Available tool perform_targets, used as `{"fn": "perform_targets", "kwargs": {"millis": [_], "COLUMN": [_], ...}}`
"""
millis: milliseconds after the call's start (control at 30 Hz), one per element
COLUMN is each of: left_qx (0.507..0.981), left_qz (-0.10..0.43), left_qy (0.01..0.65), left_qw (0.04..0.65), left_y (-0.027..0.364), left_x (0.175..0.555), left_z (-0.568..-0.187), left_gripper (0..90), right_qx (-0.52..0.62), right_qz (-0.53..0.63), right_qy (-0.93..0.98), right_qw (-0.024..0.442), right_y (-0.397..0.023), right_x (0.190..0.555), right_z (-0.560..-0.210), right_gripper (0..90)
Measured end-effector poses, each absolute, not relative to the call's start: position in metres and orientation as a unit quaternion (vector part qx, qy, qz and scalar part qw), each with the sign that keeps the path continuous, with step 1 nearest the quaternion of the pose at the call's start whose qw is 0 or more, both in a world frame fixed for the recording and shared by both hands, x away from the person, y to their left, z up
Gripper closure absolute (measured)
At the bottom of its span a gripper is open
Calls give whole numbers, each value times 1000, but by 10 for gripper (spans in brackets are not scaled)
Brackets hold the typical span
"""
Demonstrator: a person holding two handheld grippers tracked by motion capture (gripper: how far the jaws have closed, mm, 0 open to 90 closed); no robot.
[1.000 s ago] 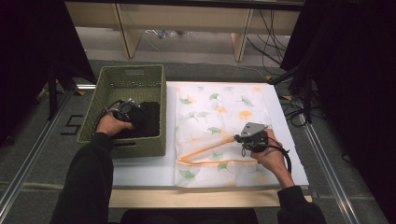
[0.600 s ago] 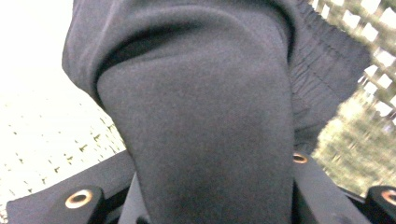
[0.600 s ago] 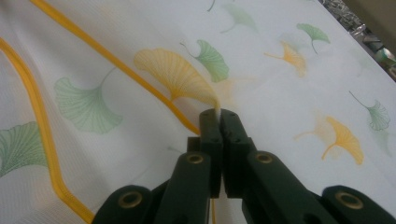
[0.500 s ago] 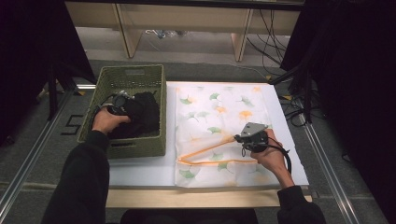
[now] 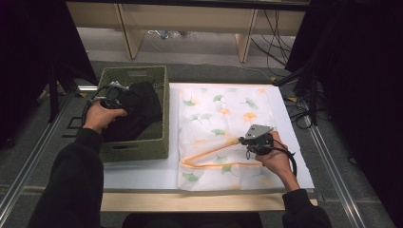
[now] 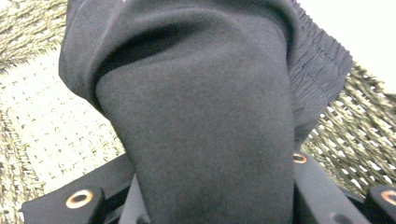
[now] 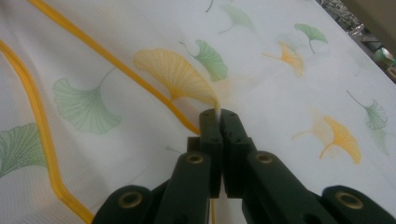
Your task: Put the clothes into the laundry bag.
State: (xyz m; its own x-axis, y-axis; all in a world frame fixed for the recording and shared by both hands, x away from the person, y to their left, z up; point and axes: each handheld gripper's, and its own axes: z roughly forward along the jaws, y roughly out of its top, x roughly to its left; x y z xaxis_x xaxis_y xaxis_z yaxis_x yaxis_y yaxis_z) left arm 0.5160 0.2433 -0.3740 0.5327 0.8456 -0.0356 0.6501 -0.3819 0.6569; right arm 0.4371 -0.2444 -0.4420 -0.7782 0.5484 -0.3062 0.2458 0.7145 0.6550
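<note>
High view: black garment (image 5: 138,107) over basket (image 5: 159,137)

A fixed camera above my side of the table (image 5: 142,175) looks forward and down, taking in the green basket (image 5: 161,118) at left and the leaf-print cloth (image 5: 223,109) at right. The camera on my left gripper (image 5: 113,92) sits very close behind a bunch of black cloth (image 6: 201,121), with basket weave around it. The one on my right gripper (image 7: 219,116) looks low along the leaf-print cloth, a stretch the high view shares.
</note>
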Motion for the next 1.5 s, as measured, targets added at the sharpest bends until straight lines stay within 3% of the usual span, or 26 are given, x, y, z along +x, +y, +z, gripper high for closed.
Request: {"fn": "perform_targets", "kwargs": {"millis": [267, 767, 1267, 1500], "left_qx": [805, 822, 842, 851], "left_qz": [165, 167, 157, 124], "left_qy": [464, 410, 336, 303], "left_qw": [331, 358, 393, 410], "left_y": [250, 237, 205, 185], "left_x": [511, 489, 430, 405], "left_z": [-356, -302, -248, -243], "left_gripper": [679, 679, 679, 678], "right_qx": [223, 224, 226, 218], "right_qz": [307, 306, 305, 298], "right_qy": [890, 891, 890, 892], "right_qw": [252, 251, 252, 259], "right_y": [-245, -246, -246, -247], "right_x": [437, 437, 437, 439], "right_z": [-441, -441, -441, -441], "right_gripper": [900, 900, 900, 900]}}
